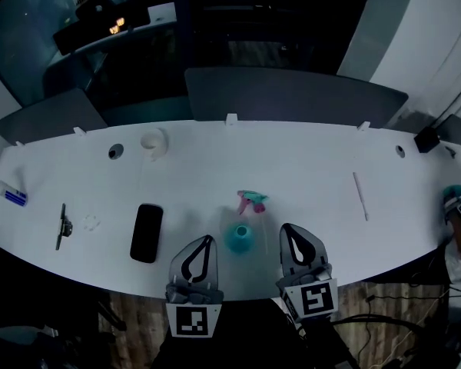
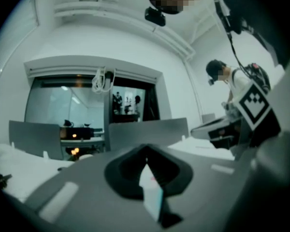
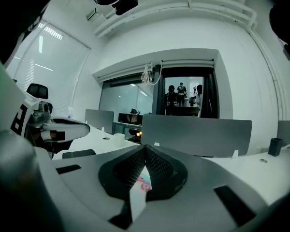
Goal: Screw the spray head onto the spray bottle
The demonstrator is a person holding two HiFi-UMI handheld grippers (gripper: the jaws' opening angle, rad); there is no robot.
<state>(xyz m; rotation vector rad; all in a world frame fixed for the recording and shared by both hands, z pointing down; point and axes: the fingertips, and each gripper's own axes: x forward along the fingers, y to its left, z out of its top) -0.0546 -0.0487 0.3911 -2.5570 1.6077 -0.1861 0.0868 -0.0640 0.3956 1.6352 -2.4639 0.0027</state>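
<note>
A teal spray bottle (image 1: 240,238) stands upright on the white table (image 1: 307,167), its open neck facing up. Just beyond it lies the pink and teal spray head (image 1: 252,201), a sliver of which shows through the right gripper's jaws as the spray head (image 3: 144,184). My left gripper (image 1: 206,239) hovers at the near table edge, left of the bottle, shut and empty. To the bottle's right my right gripper (image 1: 290,227) is also shut with nothing in it. In the left gripper view the left gripper (image 2: 146,151) points level across the table; the right gripper (image 3: 145,146) does likewise.
A black phone (image 1: 147,232) lies left of the left gripper. Farther left are a dark tool (image 1: 61,225) and a small blue-labelled item (image 1: 14,197). A white tape roll (image 1: 154,142) and a thin white stick (image 1: 360,196) lie on the table. Grey dividers (image 1: 292,94) border the far edge.
</note>
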